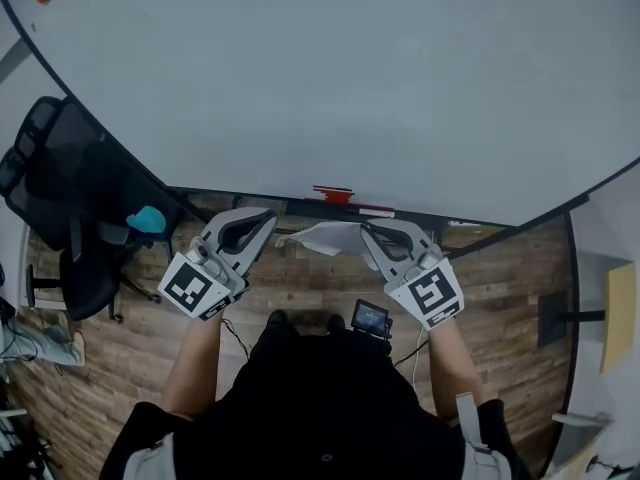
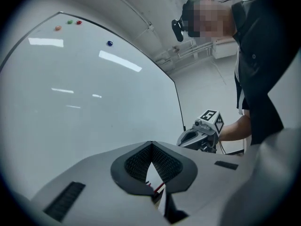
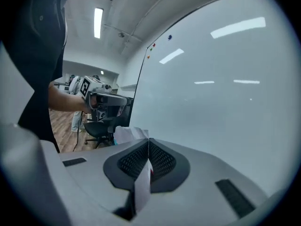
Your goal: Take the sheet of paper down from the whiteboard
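Sheet of paper [image 1: 325, 236] down from the board, clamped at both ends.

The left gripper [image 1: 268, 218] is closed on one edge of the sheet, a white sliver being seen between its pads in the left gripper view. The right gripper [image 1: 368, 230] is likewise clamped on the opposite edge, where the paper stands edge-on between its jaws. The sheet is held slack and somewhat rumpled between the two, low in front of the person, just below the marker tray [image 1: 333, 194] and clear of the whiteboard [image 1: 350, 88]. That surface is seen bare but for a blue magnet [image 2: 109, 43] and a few other coloured dots near its upper edge. The removal itself is judged done; at most, the sheet remains to be set down.
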Action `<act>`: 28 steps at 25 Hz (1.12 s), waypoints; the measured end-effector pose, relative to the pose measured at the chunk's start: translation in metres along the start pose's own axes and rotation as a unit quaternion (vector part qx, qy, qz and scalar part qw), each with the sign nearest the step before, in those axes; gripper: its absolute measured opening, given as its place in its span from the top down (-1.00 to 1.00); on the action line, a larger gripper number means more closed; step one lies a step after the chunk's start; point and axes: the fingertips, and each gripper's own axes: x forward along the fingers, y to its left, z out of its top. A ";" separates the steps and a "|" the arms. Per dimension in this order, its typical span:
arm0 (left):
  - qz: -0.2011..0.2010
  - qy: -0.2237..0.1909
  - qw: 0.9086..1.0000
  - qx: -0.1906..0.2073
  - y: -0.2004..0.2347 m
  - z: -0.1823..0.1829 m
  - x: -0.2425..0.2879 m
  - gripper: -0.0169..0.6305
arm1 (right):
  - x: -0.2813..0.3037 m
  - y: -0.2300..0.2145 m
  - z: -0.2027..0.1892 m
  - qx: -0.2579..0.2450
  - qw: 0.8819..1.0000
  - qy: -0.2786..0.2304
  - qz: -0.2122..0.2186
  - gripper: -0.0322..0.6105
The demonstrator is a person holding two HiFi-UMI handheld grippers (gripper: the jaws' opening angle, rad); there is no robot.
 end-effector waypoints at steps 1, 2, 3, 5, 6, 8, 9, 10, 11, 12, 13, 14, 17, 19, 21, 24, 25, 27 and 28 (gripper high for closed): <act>-0.003 0.005 1.000 -0.004 -0.003 -0.011 0.001 0.91 | 0.001 0.001 -0.015 0.012 1.000 0.001 0.000 0.84; -0.005 0.013 1.000 -0.010 -0.005 -0.024 0.002 0.91 | 0.002 0.002 -0.030 0.023 1.000 0.003 -0.001 0.84; -0.006 0.022 1.000 -0.015 -0.007 -0.038 0.003 0.91 | 0.003 0.004 -0.046 0.034 0.999 0.006 0.000 0.84; -0.005 0.041 0.999 -0.031 -0.012 -0.066 0.006 0.91 | 0.006 0.009 -0.079 0.052 0.999 0.015 0.003 0.84; -0.004 0.049 0.998 -0.041 -0.015 -0.078 0.007 0.91 | 0.007 0.011 -0.094 0.058 0.998 0.021 0.006 0.84; -0.010 0.060 0.997 -0.057 -0.024 -0.099 0.010 0.91 | 0.010 0.015 -0.116 0.067 0.997 0.031 0.013 0.84; -0.015 0.065 0.996 -0.061 -0.029 -0.106 0.012 0.91 | 0.011 0.016 -0.125 0.071 0.997 0.035 0.015 0.84; -0.021 0.070 0.995 -0.062 -0.036 -0.113 0.014 0.91 | 0.011 0.018 -0.131 0.073 0.996 0.040 0.018 0.84; -0.025 0.075 0.995 -0.063 -0.042 -0.119 0.016 0.91 | 0.010 0.019 -0.137 0.076 0.996 0.043 0.019 0.84; -0.027 0.078 0.994 -0.066 -0.048 -0.123 0.017 0.91 | 0.010 0.019 -0.141 0.080 0.996 0.044 0.020 0.84; -0.029 0.080 0.994 -0.069 -0.053 -0.127 0.019 0.91 | 0.009 0.019 -0.144 0.084 0.995 0.044 0.021 0.84; -0.030 0.081 0.993 -0.074 -0.058 -0.131 0.020 0.91 | 0.009 0.019 -0.146 0.088 0.995 0.043 0.022 0.84; -0.033 0.089 0.992 -0.087 -0.074 -0.139 0.021 0.91 | 0.003 0.024 -0.152 0.095 0.994 0.043 0.032 0.84; -0.032 0.093 0.991 -0.091 -0.083 -0.141 0.020 0.91 | -0.001 0.026 -0.152 0.098 0.994 0.039 0.038 0.84; -0.027 0.096 0.990 -0.096 -0.090 -0.142 0.021 0.91 | -0.005 0.025 -0.149 0.109 0.993 0.029 0.042 0.84; -0.021 0.095 0.990 -0.100 -0.100 -0.148 0.021 0.91 | -0.008 0.025 -0.138 0.114 0.992 0.010 0.044 0.84; -0.019 0.094 0.990 -0.101 -0.103 -0.151 0.021 0.91 | -0.008 0.025 -0.135 0.112 0.993 0.005 0.046 0.84; -0.015 0.095 0.990 -0.103 -0.107 -0.154 0.022 0.91 | -0.008 0.028 -0.133 0.110 0.993 -0.002 0.053 0.84; -0.014 0.096 0.990 -0.104 -0.110 -0.155 0.022 0.91 | -0.010 0.029 -0.133 0.110 0.992 -0.005 0.056 0.84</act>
